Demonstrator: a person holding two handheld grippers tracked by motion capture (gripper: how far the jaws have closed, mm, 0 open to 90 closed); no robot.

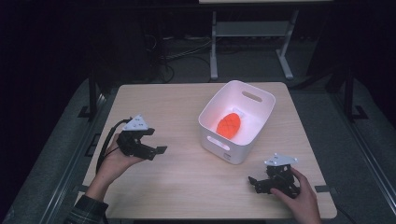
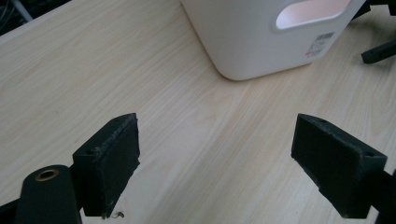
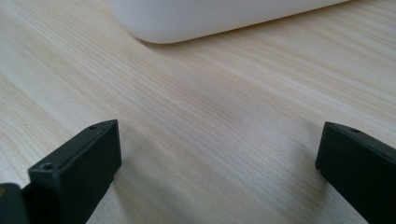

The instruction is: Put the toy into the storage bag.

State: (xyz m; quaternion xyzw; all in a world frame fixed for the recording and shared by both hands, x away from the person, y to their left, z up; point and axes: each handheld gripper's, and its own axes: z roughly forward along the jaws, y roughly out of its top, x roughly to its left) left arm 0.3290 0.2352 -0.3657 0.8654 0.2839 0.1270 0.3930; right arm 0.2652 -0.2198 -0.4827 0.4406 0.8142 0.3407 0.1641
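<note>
Nearest the high camera, a plaid sleeve (image 1: 86, 207) leads up to the left hand (image 1: 114, 161), which cradles the left hand-held gripper (image 1: 156, 141) from below, its jaws pointing right toward the white bin (image 1: 252, 116). Over at the near right corner, the right hand (image 1: 303, 193) grips the right hand-held gripper (image 1: 254, 183) from behind, jaws aimed left and low over the table (image 1: 177, 102).

Both hand-held grippers stand wide open with nothing between their jaws; each gripper view shows bare wood grain in the gap.

From above, an orange, ridged, egg-shaped object (image 1: 229, 125) lies on the bin's floor, lit brightly. Along the left gripper's jaws, the bin's rounded near corner (image 2: 243, 42) shows instead, with a handle slot (image 2: 310, 11) glowing pinkish and a small barcode label (image 2: 322, 44) below it; black parts of the other gripper (image 2: 380, 51) sit at the far right. The right gripper view catches the bin's lower curved edge (image 3: 196, 18) resting on the table.

Open table stretches between the two grippers and in front of the bin. The right gripper sits close to the table's near edge, and the left gripper is near the left edge. The bin stands toward the far right, its far corner near the table's back edge.
</note>
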